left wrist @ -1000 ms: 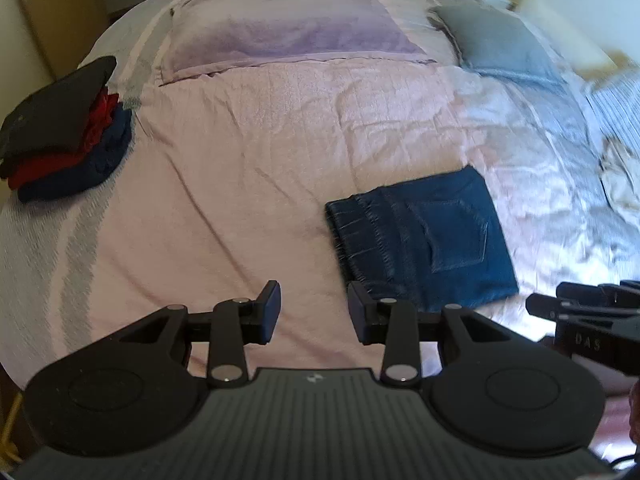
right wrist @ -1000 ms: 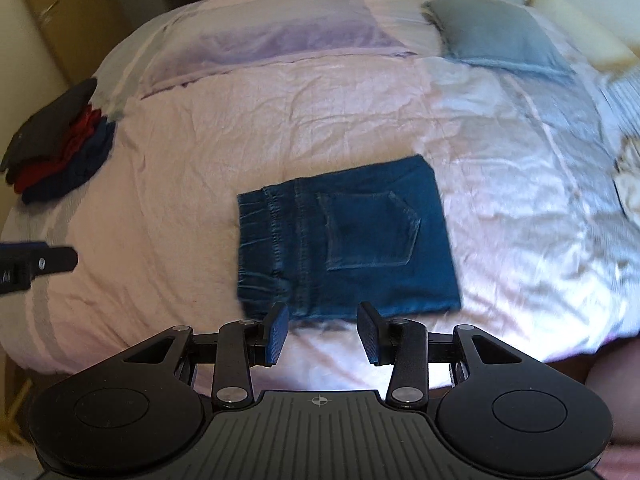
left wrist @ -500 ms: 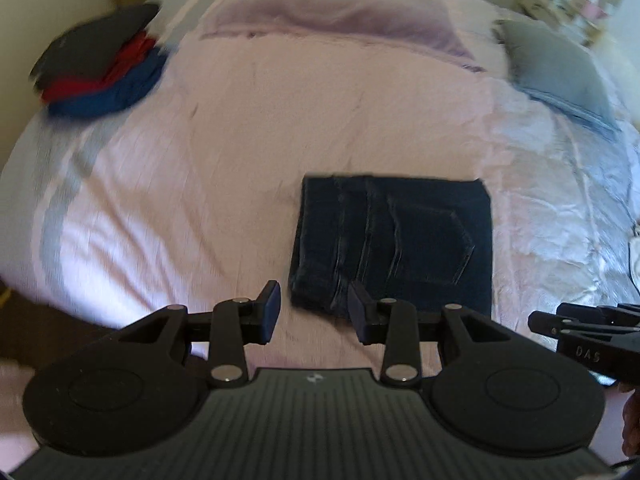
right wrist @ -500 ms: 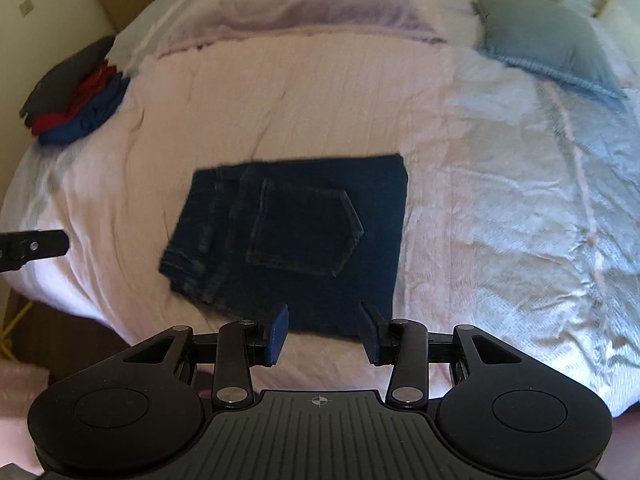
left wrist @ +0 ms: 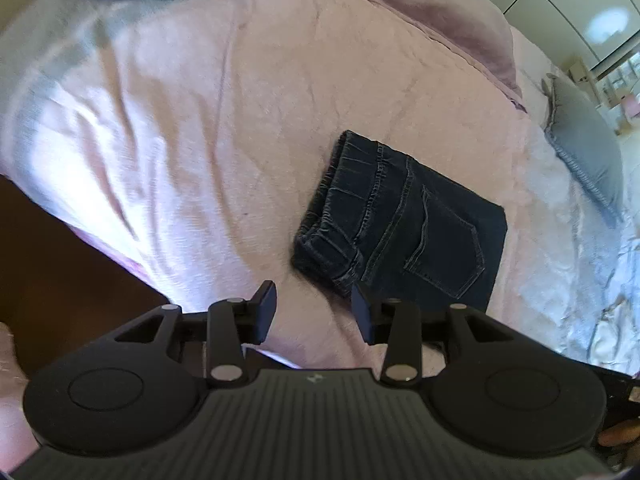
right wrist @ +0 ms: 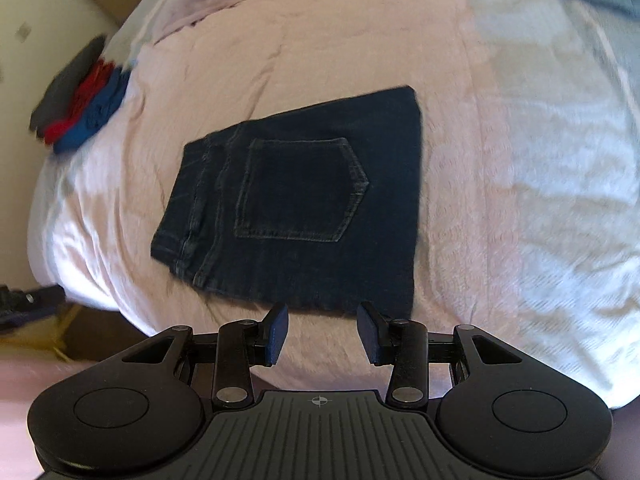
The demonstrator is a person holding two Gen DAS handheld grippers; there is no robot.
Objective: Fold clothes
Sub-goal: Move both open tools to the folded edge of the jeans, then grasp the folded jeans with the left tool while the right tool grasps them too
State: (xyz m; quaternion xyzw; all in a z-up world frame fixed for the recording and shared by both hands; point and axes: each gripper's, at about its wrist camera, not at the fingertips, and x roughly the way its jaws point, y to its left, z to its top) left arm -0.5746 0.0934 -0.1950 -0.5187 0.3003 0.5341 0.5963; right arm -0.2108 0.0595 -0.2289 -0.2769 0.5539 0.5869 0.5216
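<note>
The jeans [right wrist: 296, 204] lie on the bed [right wrist: 500, 184] folded into a flat, neat square, with the back pocket on top and the waistband at the 9 o'clock side in the right view. The right gripper [right wrist: 322, 334] sits just near the bottom edge of the jeans, at 6 o'clock from them, with its jaws wide apart and nothing in them. The left gripper [left wrist: 313, 312] is open too and holds nothing; the thick waistband corner is just past its right finger, at about 1 o'clock. The jeans already look folded, so this could be a stop before one more fold, or before they go to the pile [right wrist: 82, 114] of black, red and blue clothes far off at 10 o'clock. Either way, a good grab should take all the layers at an edge at once, one gripper near each corner, so the square does not fall open. The jeans are dark blue, stiff and thick, with pale stitches and a bumpy, bunched waistband. The bed cover is pink, soft and wrinkly, so it may lift with the jeans if the fingers dig in too deep. A grey pillow [left wrist: 588, 148] lies far away at 2 o'clock in the left view.
</note>
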